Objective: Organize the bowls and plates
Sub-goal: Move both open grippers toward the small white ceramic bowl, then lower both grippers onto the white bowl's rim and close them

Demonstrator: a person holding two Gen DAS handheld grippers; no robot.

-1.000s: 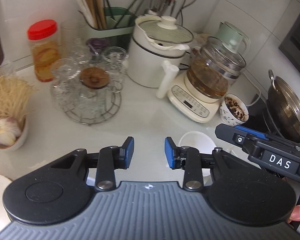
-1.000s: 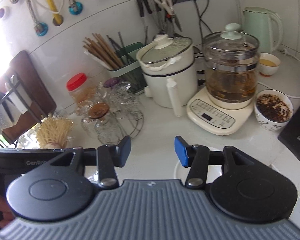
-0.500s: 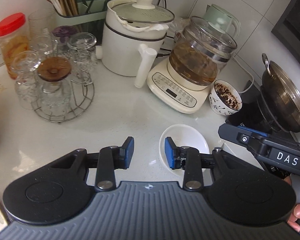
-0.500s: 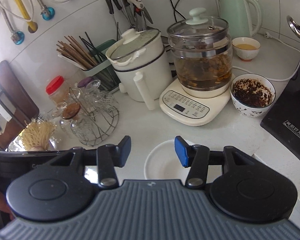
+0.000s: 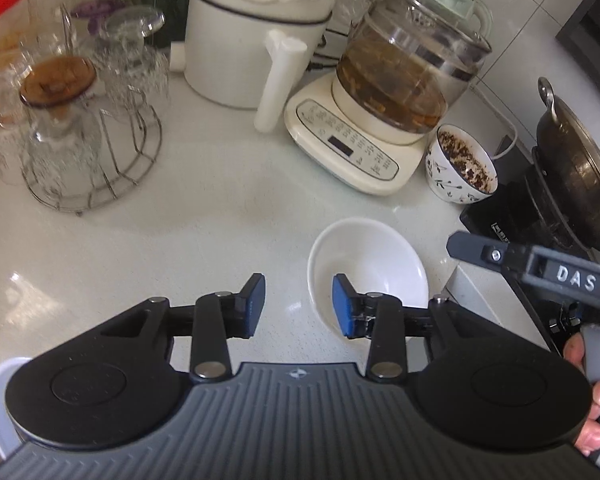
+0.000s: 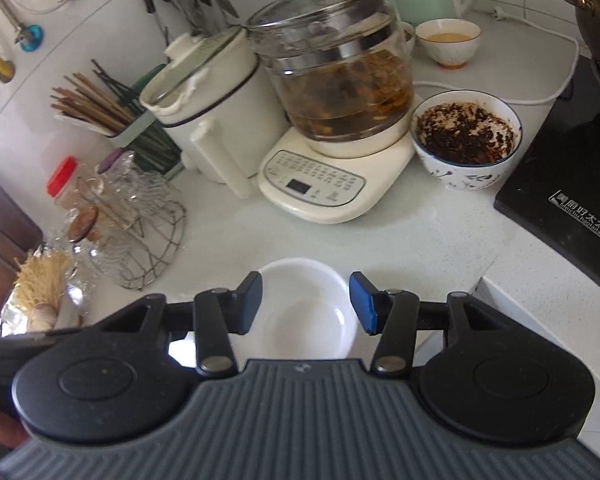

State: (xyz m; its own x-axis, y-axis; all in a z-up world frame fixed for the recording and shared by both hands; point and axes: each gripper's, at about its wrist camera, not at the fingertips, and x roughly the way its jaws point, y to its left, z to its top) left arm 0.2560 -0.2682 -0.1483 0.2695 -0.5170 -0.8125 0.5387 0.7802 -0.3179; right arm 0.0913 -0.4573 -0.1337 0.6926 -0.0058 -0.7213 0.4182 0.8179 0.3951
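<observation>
White bowl [image 6: 308,312] stands empty on the desk [image 6: 420,240], below and between the wide-open fingers of the right tongs [image 6: 306,304]; left tongs [image 5: 299,306], also wide open, hover just left of it, holding nothing.

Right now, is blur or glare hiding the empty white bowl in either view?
Left wrist: white bowl sharp; glass rack motion-smeared; glare spot on counter. Right wrist: bowl clear between the open right hand-held gripper, interior somewhat washed out; fisheye bends edges.
</observation>
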